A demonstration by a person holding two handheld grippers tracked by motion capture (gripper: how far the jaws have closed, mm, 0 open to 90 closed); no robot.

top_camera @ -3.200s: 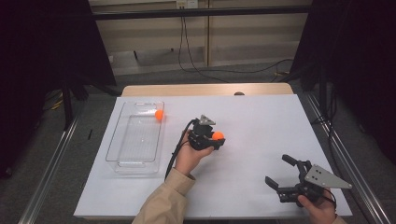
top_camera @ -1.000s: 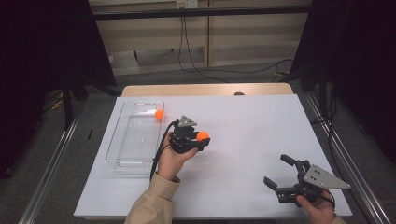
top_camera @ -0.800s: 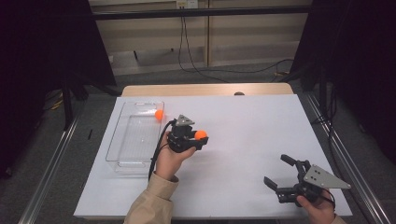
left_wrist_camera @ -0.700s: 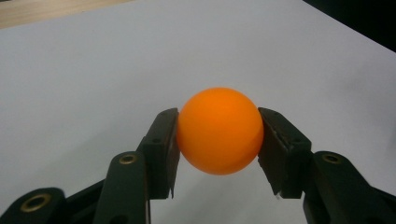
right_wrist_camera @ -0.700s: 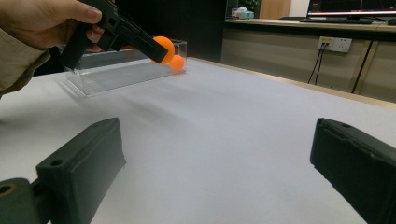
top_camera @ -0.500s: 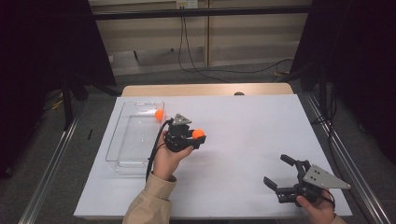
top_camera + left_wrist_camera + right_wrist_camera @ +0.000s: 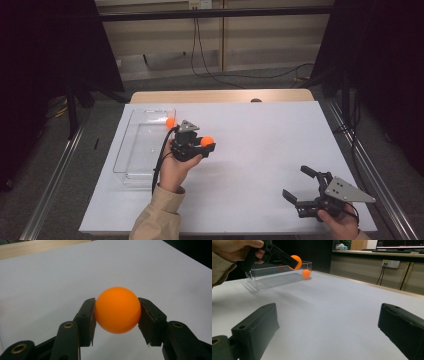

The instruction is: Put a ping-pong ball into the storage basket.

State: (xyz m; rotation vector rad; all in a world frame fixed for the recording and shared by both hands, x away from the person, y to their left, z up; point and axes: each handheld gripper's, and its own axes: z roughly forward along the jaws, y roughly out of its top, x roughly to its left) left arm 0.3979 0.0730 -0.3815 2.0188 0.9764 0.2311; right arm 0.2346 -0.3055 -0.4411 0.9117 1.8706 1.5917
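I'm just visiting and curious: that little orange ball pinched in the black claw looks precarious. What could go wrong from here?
1. The smooth round orange ball touches the left gripper only at its two sides, well above the white table sheet, so it might slip out and roll off.
2. The clear plastic box already holds a second orange ball; a dropped ball might bounce back out.
3. The box looks light; bumping its wall could shift it.

High view overhead, far — right gripper view low, level; both share clear bin [image 7: 142,145] [image 7: 277,275].
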